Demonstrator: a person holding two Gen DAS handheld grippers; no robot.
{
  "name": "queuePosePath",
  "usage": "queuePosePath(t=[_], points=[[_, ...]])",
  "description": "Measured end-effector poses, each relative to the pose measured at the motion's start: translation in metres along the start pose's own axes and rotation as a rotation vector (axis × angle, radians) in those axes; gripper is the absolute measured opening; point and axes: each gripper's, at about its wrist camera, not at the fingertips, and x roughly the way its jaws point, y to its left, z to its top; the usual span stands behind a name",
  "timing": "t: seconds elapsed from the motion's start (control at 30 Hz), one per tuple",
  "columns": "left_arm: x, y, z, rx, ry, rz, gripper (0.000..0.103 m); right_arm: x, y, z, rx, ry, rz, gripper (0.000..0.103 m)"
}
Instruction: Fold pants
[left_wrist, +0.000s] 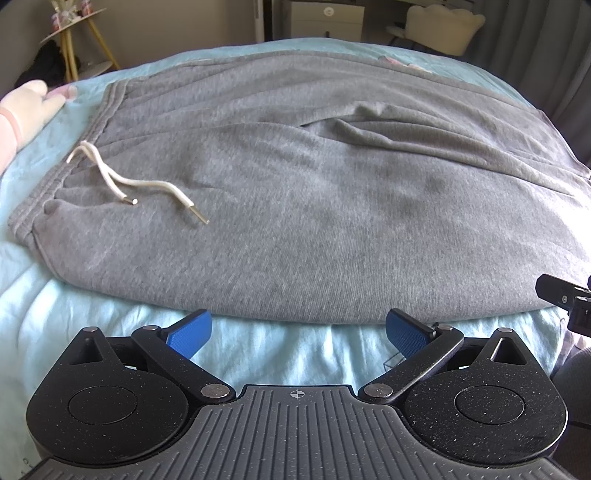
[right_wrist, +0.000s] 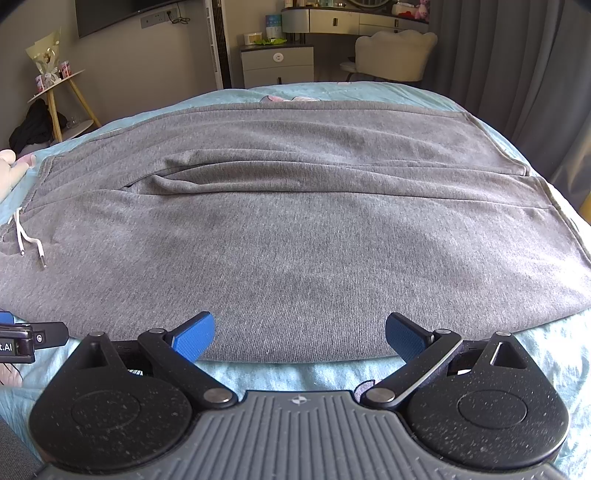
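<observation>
Grey pants (left_wrist: 295, 192) spread flat across a bed with a light blue blanket (left_wrist: 92, 332).
Their waistband and white drawstring (left_wrist: 122, 173) lie to the left. The left gripper (left_wrist: 298, 334) and right gripper (right_wrist: 300, 338) hover at the near edge, fingers spread, holding nothing.

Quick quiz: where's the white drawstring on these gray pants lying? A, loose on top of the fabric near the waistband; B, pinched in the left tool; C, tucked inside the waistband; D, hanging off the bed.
A: the white drawstring lies loose on the gray pants beside the waistband, untouched by either open tool.
</observation>
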Motion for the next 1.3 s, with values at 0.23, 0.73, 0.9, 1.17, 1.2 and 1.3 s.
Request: queuePosePath(t=[0.23,0.73,0.9,1.17,1.2,1.3], points=[[0.0002,-0.0003,-0.0004,-0.001,0.002,-0.001,0.103,0.0000,0.0000,0.0001,0.001,0.001,0.000,0.099],[-0.0003,-0.0006,-0.0022,-0.005,0.007,-0.003,0.103,0.0002,-0.0001,0.0002,0.001,0.002,0.001,0.099],[-0.0002,-0.0004,-0.0014,-0.007,0.010,-0.005,0.103,0.0001,-0.0003,0.0002,0.002,0.002,0.001,0.099],[0.0002,0.0006,-0.0010,-0.007,0.012,-0.006,0.103,0.0001,-0.0010,0.0000,0.003,0.002,0.002,0.099],[0.0002,0.0006,-0.0010,-0.007,0.011,-0.006,0.103,0.0001,-0.0009,0.0000,0.003,0.002,0.001,0.099],[0.0001,0.0002,-0.0016,-0.007,0.012,-0.006,0.103,0.0002,-0.0012,0.0000,0.003,0.002,0.002,0.099]])
